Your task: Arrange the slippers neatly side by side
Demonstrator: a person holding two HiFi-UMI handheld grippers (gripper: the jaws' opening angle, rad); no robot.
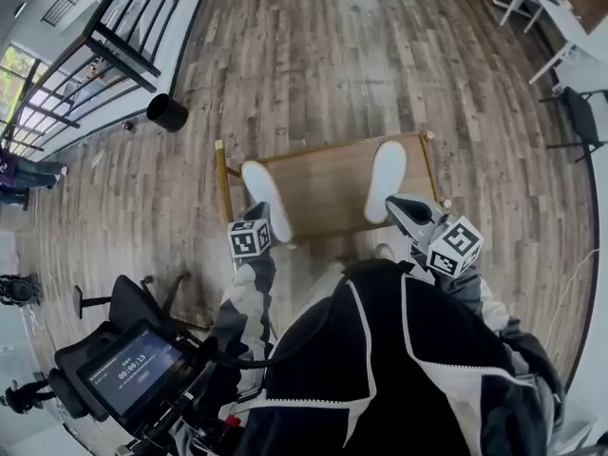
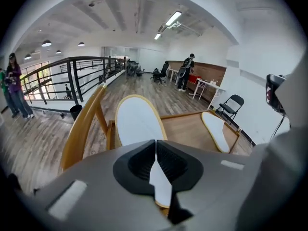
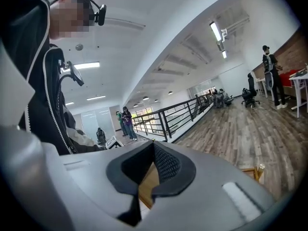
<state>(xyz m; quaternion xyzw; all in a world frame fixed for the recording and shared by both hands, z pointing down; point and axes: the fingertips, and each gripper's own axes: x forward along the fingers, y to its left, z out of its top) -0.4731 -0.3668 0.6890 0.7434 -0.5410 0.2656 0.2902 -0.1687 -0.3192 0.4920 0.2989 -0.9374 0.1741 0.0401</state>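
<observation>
Nearest the head camera is my black jacket [image 1: 399, 369], and it covers the near edge of the wooden tabletop [image 1: 328, 193], so I would misjudge any reach along that edge. The two white slippers are well apart: the left slipper [image 1: 266, 198] lies at the left end and the right slipper [image 1: 385, 180] at the right end, both pointing away from me. The left hand-held gripper [image 1: 258, 211] hangs just over the left slipper's heel with its jaws closed and empty. The right hand-held gripper [image 1: 393, 203] sits by the right slipper's heel, closed on nothing too. If either goes down closed, I expect it to shove a slipper rather than grasp it. The left slipper lies close to the end of the tabletop and could slide off it. A shallow pinch on a soft slipper could also slip and leave the pair crooked.
</observation>
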